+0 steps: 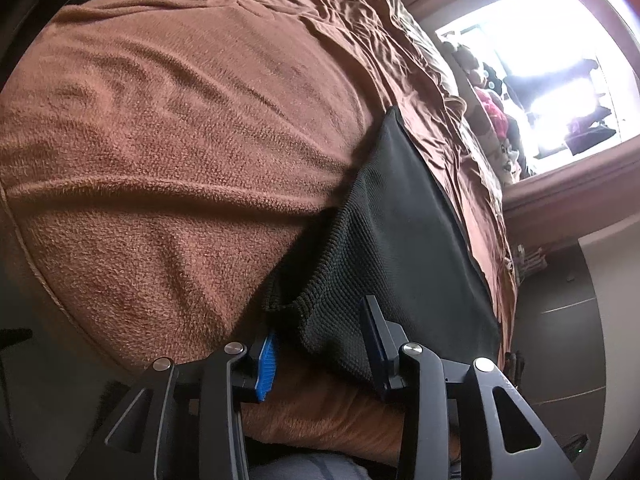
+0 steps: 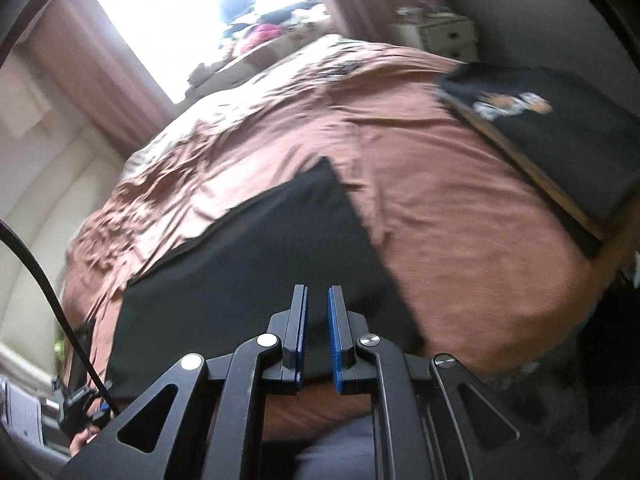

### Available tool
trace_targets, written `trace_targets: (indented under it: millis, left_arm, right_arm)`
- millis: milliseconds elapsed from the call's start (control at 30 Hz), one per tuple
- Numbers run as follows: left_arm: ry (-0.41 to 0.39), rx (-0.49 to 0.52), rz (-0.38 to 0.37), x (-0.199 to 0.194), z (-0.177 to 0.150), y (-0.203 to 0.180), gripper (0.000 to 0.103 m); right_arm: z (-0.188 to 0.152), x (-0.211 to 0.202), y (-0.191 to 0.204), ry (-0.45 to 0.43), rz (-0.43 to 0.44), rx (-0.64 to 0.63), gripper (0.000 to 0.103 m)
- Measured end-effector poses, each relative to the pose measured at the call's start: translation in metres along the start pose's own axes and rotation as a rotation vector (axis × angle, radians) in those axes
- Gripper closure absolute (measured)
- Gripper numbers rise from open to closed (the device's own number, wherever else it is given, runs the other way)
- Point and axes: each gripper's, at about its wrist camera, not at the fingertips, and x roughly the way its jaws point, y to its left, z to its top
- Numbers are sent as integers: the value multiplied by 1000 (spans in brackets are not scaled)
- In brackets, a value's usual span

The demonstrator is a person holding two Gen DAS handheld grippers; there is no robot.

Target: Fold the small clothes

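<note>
A black knit garment [image 1: 400,220] lies flat on the brown bedspread [image 1: 180,140]. Its near corner, slightly curled, sits between the fingers of my left gripper [image 1: 320,320]. The jaws stand apart and the pads do not press on the cloth. In the right wrist view the same black garment [image 2: 260,260] is a smooth rectangle on the bedspread [image 2: 460,220]. My right gripper [image 2: 318,290] hovers above its near edge, and a narrow empty gap shows between the blue pads.
A folded black T-shirt with a print [image 2: 560,132] rests on a stack at the bed's right side. A bright window [image 2: 180,12] with curtains and soft toys [image 1: 492,112] lies beyond the bed. A white nightstand [image 2: 444,36] stands at the far corner. A black cable [image 2: 40,272] hangs at left.
</note>
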Motion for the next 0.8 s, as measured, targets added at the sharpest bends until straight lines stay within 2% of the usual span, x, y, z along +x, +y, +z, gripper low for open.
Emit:
trace_targets:
  millis: [167, 267, 400, 567, 700, 800]
  left_arm:
    - [-13, -4, 3, 0, -2, 2, 64]
    - [-22, -7, 3, 1, -3, 1, 64]
    - [-31, -17, -6, 4, -1, 1, 64]
    - [-28, -23, -24, 8, 2, 3, 65]
    - [-33, -37, -30, 10, 2, 6, 81]
    - [-39, -58, -41, 10, 1, 11, 87]
  right_arm:
    - [-9, 29, 44, 56, 25, -104, 96]
    - [-15, 54, 66, 132, 89, -141, 96]
    - [-22, 83, 88, 180, 84, -213, 96]
    - [-30, 122, 106, 255, 123, -256, 96]
    - [-38, 156, 123, 301, 128, -313, 96]
    - [-43, 174, 130, 336, 131, -335, 96]
